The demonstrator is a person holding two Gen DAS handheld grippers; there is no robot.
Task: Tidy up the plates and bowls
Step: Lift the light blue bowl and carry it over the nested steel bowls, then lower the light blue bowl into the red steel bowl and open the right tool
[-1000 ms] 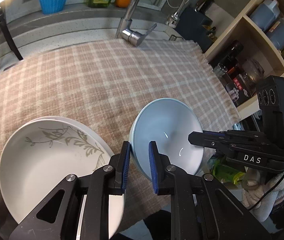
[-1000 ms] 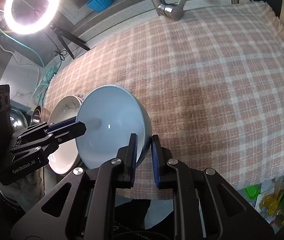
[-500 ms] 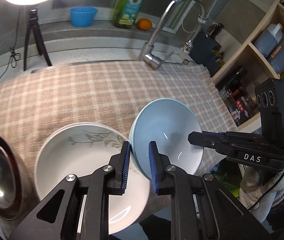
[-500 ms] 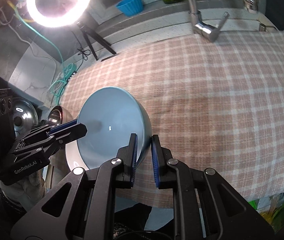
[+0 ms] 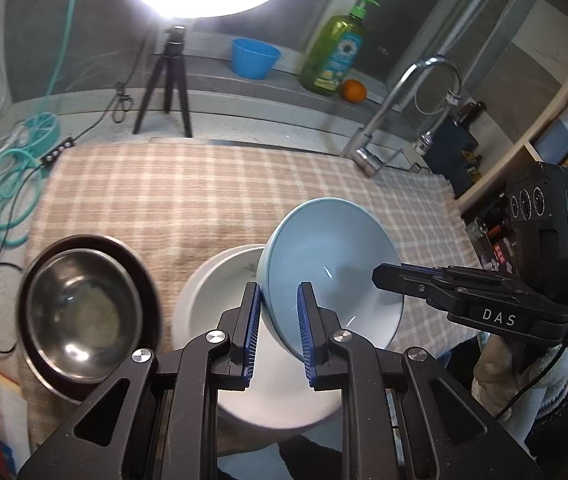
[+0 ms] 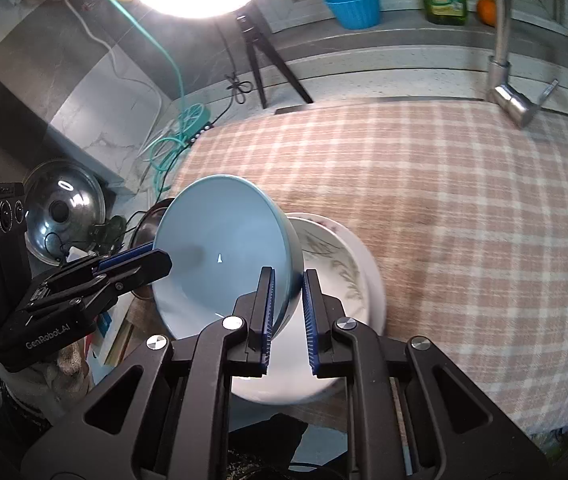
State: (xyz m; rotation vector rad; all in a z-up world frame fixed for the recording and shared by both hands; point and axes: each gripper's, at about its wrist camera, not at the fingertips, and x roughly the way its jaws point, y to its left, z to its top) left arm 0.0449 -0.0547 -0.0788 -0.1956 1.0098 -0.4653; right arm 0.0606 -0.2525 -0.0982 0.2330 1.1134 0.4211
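A light blue bowl (image 5: 327,256) (image 6: 220,248) hangs in the air, tilted, gripped at two sides of its rim. My left gripper (image 5: 278,300) is shut on its left rim and my right gripper (image 6: 287,286) is shut on its right rim. Under the bowl a white plate with a grey leaf pattern (image 5: 220,292) (image 6: 343,276) lies on the checked cloth (image 5: 188,196) (image 6: 443,200). Left of the plate sits a steel bowl nested in a dark one (image 5: 80,312). The blue bowl hides much of the plate.
A ring light on a tripod (image 5: 168,84), a blue cup (image 5: 255,58), a green soap bottle (image 5: 337,56), an orange (image 5: 353,91) and a tap (image 5: 387,120) stand behind the cloth. Shelves with bottles (image 5: 563,140) are at the right. Teal cable (image 5: 12,184) and a metal lid (image 6: 66,208) lie left.
Both grippers have carried the blue bowl leftward and a little up, so it now hangs over the white plate. The steel bowls have come fully into the left wrist view.
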